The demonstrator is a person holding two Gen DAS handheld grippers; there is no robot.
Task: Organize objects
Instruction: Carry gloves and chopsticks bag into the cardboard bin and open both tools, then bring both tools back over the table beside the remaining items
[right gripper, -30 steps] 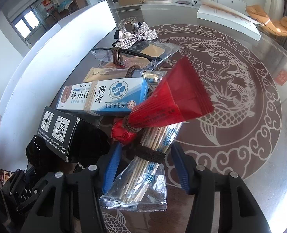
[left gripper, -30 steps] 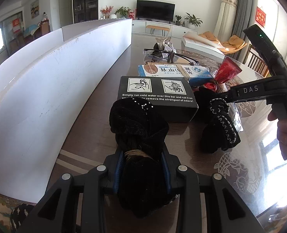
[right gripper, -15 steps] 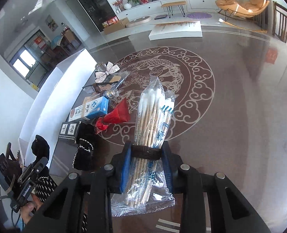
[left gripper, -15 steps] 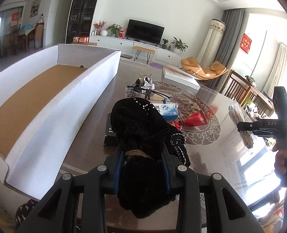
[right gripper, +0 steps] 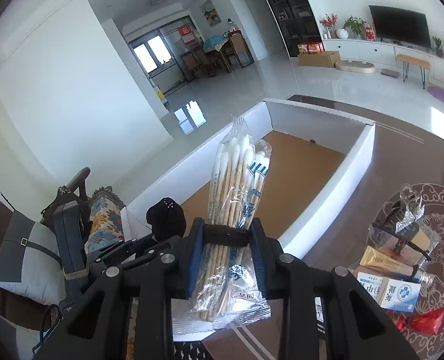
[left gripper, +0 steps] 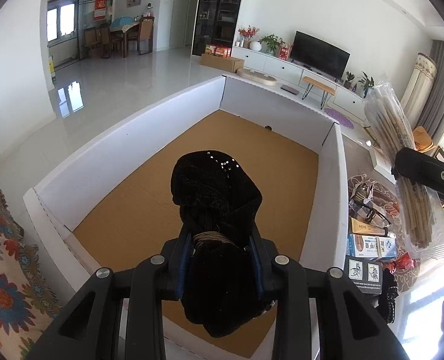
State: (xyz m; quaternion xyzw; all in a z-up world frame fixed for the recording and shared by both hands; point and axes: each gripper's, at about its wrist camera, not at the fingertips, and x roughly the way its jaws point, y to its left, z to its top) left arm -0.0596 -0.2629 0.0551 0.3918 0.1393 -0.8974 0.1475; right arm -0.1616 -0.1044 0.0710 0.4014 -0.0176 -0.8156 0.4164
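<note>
Clutter stays right of the white box on the counter: glasses, medicine carton, black carton. Left tool clamps a black fabric bundle above the box's brown floor (bare cardboard); right tool grips bagged cotton swabs near the wall.

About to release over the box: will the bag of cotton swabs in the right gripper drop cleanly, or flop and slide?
The bag of cotton swabs probably stays fairly straight: its long sticks are bundled by a dark band and stand up from the right gripper. It looks light. The crinkled clear wrapper seems slick, so it may slide on the box's cardboard floor.
</note>
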